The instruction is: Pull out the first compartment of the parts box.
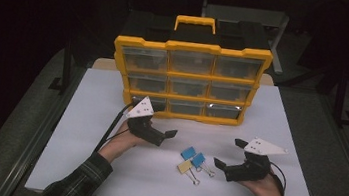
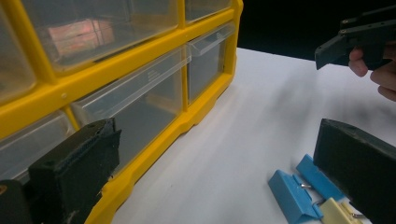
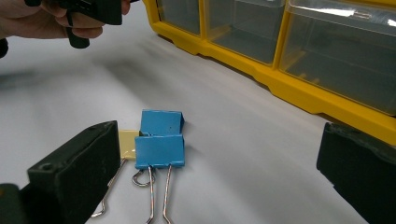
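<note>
High view: we see three binder clips (image 1: 193, 162), two blue and one yellow, lying touching in a cluster on the white table (image 1: 79, 157) in front of the yellow drawer cabinet (image 1: 190, 80). Our right gripper (image 1: 228, 155) hovers just beside them, jaws apart and empty; our left gripper (image 1: 160, 135), likewise spread, sits nearer the cabinet. The drawers' contents stay unclear.

A white table (image 1: 82, 137) carries a yellow drawer cabinet (image 1: 190, 80) standing upright along its far edge. Nearer the front, three binder clips lie close together on the bare top: two blue clips (image 1: 193, 157) and, touching them, one pale yellow clip (image 1: 184, 167).
</note>
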`<state>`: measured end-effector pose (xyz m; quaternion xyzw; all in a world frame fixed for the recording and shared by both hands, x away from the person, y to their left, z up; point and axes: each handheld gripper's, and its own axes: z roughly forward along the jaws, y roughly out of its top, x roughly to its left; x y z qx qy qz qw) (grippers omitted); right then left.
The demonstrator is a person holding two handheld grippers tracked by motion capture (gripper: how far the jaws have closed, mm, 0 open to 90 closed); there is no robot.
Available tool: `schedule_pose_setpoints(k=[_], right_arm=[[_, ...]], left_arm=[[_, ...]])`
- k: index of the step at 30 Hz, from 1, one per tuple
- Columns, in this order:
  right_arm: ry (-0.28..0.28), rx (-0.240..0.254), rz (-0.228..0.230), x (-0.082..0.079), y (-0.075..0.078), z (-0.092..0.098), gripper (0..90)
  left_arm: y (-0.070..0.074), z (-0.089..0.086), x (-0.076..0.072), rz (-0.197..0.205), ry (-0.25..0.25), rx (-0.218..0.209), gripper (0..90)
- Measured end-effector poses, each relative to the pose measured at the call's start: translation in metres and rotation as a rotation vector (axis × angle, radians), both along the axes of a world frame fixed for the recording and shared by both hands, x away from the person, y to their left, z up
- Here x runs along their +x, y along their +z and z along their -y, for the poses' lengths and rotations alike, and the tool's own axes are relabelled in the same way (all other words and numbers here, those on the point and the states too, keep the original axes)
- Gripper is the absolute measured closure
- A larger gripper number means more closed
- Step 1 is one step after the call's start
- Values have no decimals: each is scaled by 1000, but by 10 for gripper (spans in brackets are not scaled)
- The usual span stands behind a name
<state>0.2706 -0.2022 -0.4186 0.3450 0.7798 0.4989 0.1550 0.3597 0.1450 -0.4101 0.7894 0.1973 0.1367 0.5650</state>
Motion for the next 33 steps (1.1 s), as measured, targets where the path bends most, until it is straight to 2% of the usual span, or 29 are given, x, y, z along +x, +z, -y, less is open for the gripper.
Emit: schedule_pose_setpoints(k=[17,33], right_arm=[[-2,6,3,0,-1,1,0],[9,3,4,-1,-2,0,0]], left_arm=[[1,17,8,26,-9,-9,3],[-2,20,7,66,-9,24,3]])
